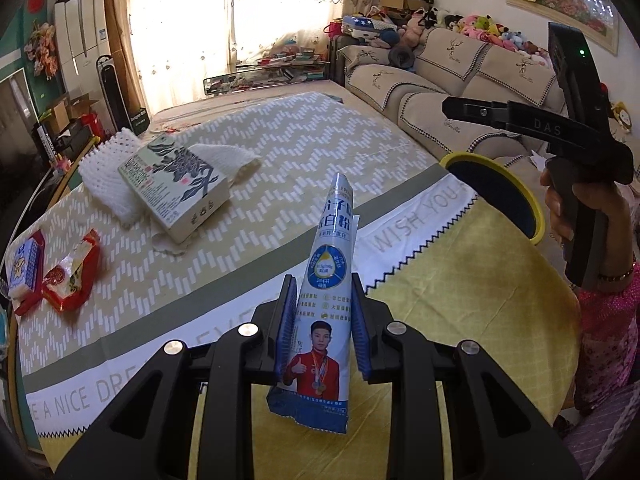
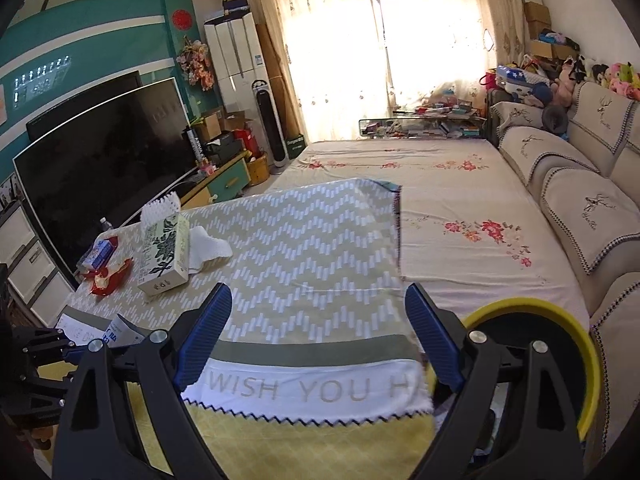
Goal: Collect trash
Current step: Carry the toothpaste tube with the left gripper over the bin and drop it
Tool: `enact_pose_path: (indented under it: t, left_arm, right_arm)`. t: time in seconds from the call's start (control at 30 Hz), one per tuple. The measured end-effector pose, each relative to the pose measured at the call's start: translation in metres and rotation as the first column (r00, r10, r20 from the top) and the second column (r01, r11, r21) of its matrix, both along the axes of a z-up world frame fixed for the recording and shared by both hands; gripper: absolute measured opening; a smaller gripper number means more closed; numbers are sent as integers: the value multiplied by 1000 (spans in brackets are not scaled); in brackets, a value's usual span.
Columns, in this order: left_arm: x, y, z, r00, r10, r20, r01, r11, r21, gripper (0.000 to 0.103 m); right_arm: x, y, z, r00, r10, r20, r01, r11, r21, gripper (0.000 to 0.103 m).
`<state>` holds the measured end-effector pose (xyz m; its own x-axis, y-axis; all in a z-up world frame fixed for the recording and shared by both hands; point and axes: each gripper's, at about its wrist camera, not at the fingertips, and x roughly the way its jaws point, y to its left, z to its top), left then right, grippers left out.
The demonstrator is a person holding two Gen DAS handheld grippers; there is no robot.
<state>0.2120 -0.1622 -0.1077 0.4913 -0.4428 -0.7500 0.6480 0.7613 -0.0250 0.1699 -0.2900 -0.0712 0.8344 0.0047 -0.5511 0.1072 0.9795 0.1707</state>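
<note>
The likeliest slip, as I judged it, was the packet [image 1: 326, 280] sliding out on its way to the yellow-rimmed bin [image 1: 496, 196]: it was a thin, glossy blue-and-white sachet, pinched only across its lower half, with most of its length standing up free above the pads and its bottom corner hanging crumpled beneath them, so a quick swing could have let it twist or slip loose. A second risk was the bin's mouth, which sat just off the right-hand end of the table [image 1: 224, 304] and partly behind the other tool, leaving a tight path for the drop. The left gripper [image 1: 324, 320] was drawn in narrow, its blue ribbed pads pressing the packet from both sides and holding it clear of the tablecloth. The right gripper [image 2: 316, 340] stood wide, with nothing between its fingers and nothing touching them, hovering above the near edge of the table beside the bin. More rubbish waited near the far left corner: a red wrapper [image 1: 74, 272], a small blue-and-white carton [image 1: 24, 276] and white foam netting [image 1: 116, 176] lying partly under a tissue box [image 1: 176, 184].
</note>
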Motion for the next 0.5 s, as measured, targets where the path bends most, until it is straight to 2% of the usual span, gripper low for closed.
enact_pose_path:
  t: [0.2,0.37,0.5]
  left_arm:
    - [1,-51,10,996,-88,-1,88,996,-25,26]
    - [2,-111,16,982,-187,-14,187,981,-44,26]
    - [0,-169,18,961,-275,-19,274,961,-51,26]
  right_arm:
    - [-67,-63,2,984,-176,11,176,984,-32,85]
    - [-126,-118,-14,944,-328,-21,328,944,-34,85]
    - [-161,-152,-30,913,-403,-58,403,915,-13,85]
